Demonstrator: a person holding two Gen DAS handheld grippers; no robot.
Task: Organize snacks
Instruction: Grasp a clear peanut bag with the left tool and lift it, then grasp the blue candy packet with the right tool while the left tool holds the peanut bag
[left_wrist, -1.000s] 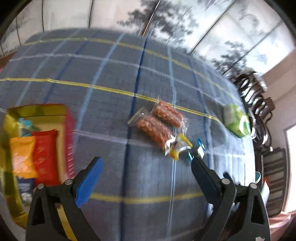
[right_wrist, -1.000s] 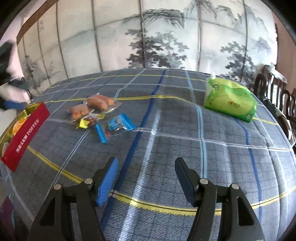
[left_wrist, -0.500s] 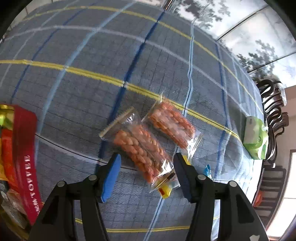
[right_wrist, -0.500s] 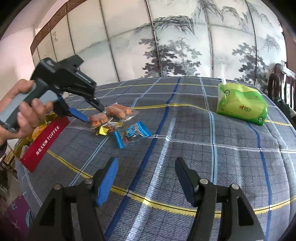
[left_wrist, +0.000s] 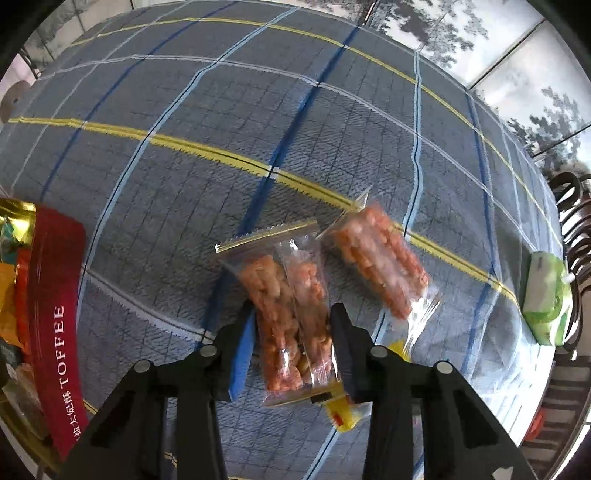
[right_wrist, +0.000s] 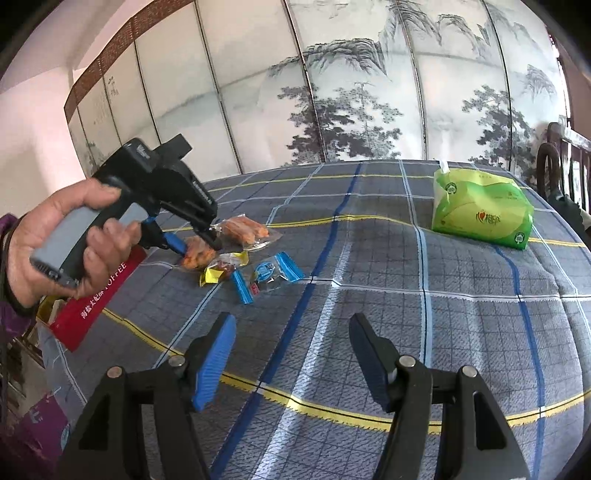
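A clear packet of orange snacks (left_wrist: 284, 314) lies on the checked tablecloth, bunched up between the fingers of my left gripper (left_wrist: 291, 310). The jaws are closing and the pads press its sides. In the right wrist view a hand holds that left gripper (right_wrist: 199, 240) nose-down over the same packet (right_wrist: 197, 254). A second orange packet (left_wrist: 380, 262) lies just right of it. A yellow wrapper (right_wrist: 221, 267) and a blue-ended candy packet (right_wrist: 267, 273) lie nearer. My right gripper (right_wrist: 291, 325) hovers open over bare cloth with nothing between its fingers.
A red toffee box (left_wrist: 51, 314) holding several snacks stands at the table's left edge, also seen as the red box (right_wrist: 99, 295) in the right wrist view. A green tissue pack (right_wrist: 480, 210) sits far right. Dark wooden chairs (right_wrist: 561, 155) line the right side; a painted screen stands behind.
My left gripper came down over the nearer orange packet and its jaws narrowed from wide apart onto it, bunching the wrapper. The right gripper has stayed put, tilting up slightly.
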